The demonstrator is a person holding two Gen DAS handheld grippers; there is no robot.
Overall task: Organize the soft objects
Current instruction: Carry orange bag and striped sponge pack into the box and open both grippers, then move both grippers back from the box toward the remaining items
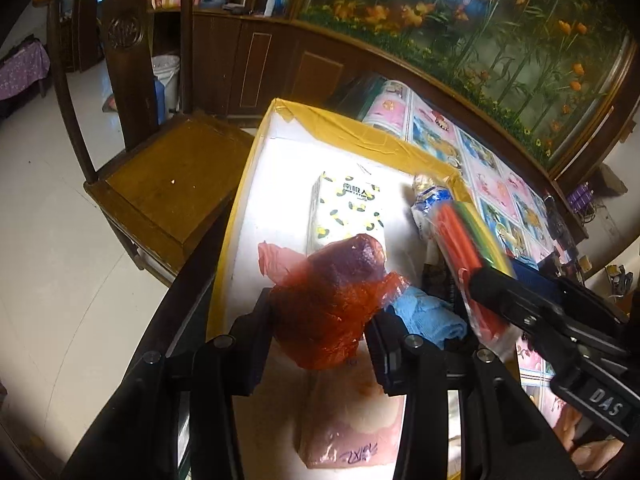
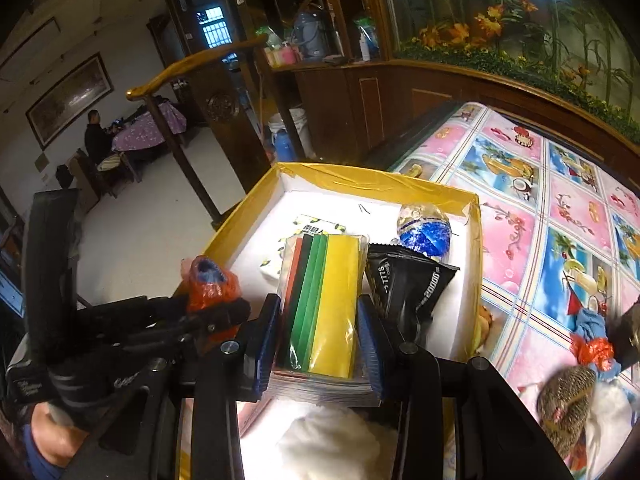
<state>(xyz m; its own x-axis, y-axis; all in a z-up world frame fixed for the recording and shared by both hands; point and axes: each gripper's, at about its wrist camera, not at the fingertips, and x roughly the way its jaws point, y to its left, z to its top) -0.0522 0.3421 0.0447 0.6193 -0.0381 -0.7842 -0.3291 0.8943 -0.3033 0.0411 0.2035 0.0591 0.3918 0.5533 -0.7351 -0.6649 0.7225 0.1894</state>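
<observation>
My left gripper [image 1: 320, 320] is shut on a crumpled red plastic bag bundle [image 1: 332, 288] with something purple inside, held over the white inside of a box with a yellow taped rim [image 1: 360, 128]. Just to its right, my right gripper [image 2: 320, 320] is shut on a clear pack of red, green and yellow sheets [image 2: 324, 300], also above the box [image 2: 360, 180]. Each view shows the other gripper: the right one [image 1: 480, 284] with the pack [image 1: 460, 240], the left one [image 2: 224, 308] with the bundle [image 2: 210, 280].
In the box lie a lemon-print tissue pack [image 1: 344, 212], a blue-and-white packet [image 2: 424, 232], a black pouch [image 2: 404, 284], a blue cloth [image 1: 428, 316], a pink bag [image 1: 352, 420] and white fluff [image 2: 320, 436]. A wooden chair [image 1: 168, 184] stands left. More soft things [image 2: 592, 348] lie on the patterned tablecloth [image 2: 520, 216].
</observation>
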